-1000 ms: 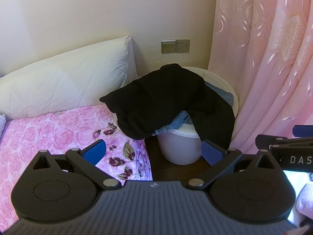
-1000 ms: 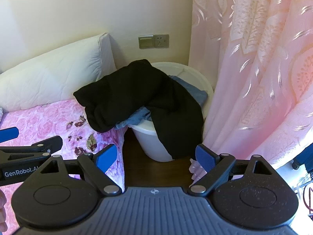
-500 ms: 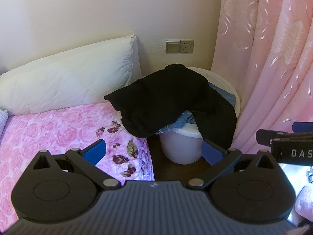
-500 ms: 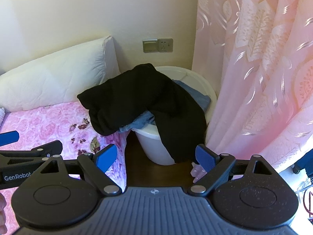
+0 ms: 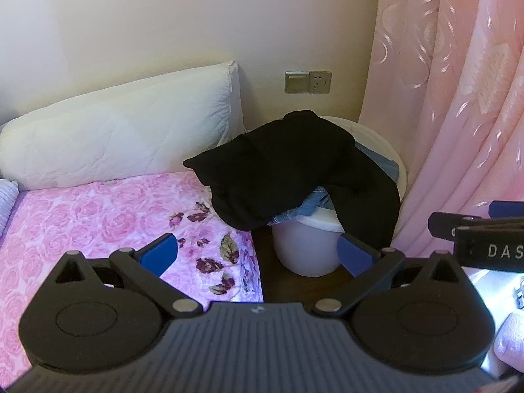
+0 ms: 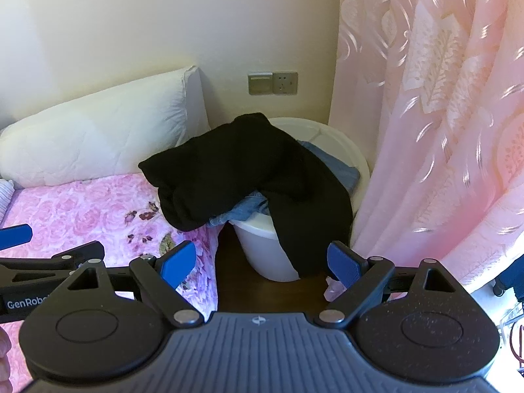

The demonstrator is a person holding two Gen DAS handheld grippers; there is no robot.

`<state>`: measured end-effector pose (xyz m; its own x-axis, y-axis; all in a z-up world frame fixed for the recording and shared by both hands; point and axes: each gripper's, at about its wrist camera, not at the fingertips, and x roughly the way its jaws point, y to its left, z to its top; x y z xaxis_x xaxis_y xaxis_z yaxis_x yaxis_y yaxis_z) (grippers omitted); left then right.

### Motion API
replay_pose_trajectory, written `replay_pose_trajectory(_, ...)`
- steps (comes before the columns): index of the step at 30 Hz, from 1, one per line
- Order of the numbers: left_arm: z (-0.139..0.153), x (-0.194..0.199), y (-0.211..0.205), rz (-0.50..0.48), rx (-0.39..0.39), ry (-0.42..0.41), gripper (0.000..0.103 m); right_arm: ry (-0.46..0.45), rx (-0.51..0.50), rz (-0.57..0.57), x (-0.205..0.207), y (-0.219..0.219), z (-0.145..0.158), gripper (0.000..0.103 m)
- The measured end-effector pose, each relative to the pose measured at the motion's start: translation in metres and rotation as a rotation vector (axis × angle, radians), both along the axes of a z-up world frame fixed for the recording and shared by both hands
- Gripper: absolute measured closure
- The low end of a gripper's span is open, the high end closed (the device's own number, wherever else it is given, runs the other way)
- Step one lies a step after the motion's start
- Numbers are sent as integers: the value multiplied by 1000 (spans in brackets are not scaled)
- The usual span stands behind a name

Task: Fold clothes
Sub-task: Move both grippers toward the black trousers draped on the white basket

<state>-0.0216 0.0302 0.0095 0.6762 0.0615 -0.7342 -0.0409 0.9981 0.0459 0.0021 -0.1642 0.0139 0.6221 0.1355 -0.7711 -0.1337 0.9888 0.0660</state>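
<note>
Only in the right wrist view, pink cloth point(image 6: 334, 286) beside bucket point(image 6: 262, 255).

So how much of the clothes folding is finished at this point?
Nothing looks folded. The black garment is draped over the white tub, with denim clothes heaped under it, and no folded item lies on the pink floral bedspread. Nothing is in hand: the left gripper and right gripper are both open, short of the pile. Picking up, spreading and folding each piece all remain.

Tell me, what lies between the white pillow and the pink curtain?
A white bucket with a black garment draped over jeans; both views show it.
</note>
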Motion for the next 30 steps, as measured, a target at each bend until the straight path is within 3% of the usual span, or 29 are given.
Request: replay_pose_trajectory(30,7,-7,17,-28,17,-39,1,-48,5,-7,-5,25,10,13)
